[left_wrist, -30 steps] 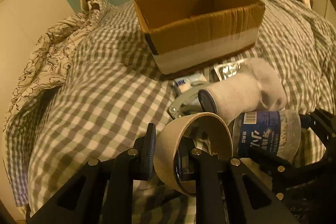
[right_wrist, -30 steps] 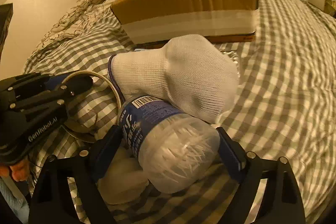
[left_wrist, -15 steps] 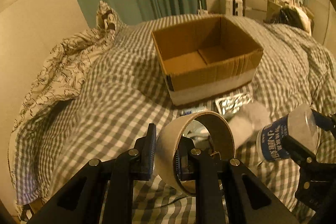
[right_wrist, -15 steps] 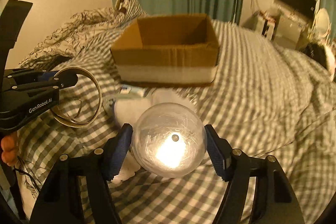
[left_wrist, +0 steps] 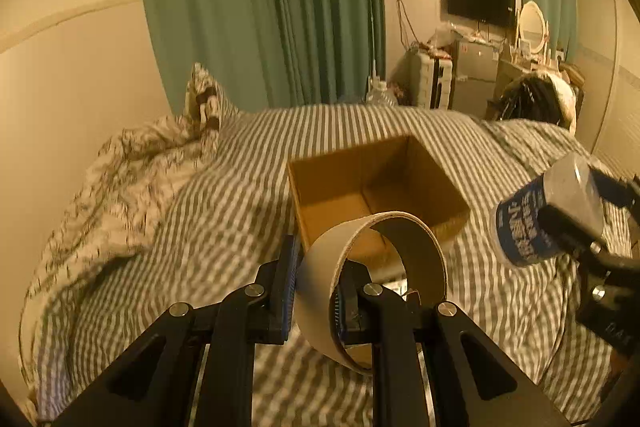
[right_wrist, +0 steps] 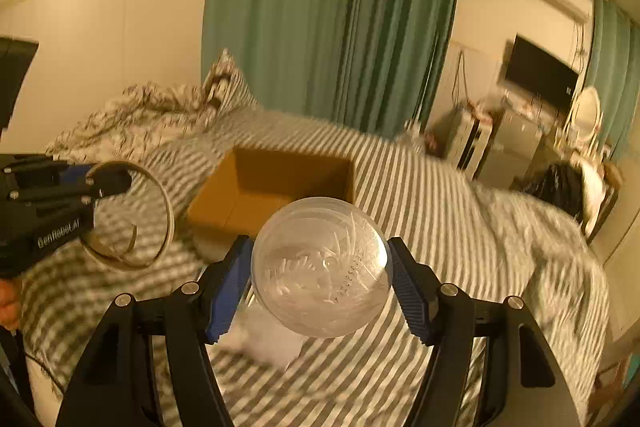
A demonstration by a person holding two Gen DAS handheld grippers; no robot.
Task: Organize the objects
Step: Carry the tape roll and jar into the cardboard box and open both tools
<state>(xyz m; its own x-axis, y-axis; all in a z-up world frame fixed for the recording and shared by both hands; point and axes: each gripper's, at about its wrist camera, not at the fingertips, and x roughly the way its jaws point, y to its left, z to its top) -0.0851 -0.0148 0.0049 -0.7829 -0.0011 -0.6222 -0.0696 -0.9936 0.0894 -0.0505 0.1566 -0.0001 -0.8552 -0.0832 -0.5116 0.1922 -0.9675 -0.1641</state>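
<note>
box (left_wrist: pixel 376 195) dead ahead of you, open top, sitting on the striped bedcover (left_wrist: pixel 224 227). your left gripper (left_wrist: pixel 314 285) is clamped on the wall of the cardboard tape ring (left_wrist: pixel 424 259), holding it up in the air on the near side of the box. your right gripper (right_wrist: pixel 320 277) is squeezed on the clear jar (right_wrist: pixel 322 265), blue label showing, base facing the camera, lifted off the bed beside the ring.
</note>
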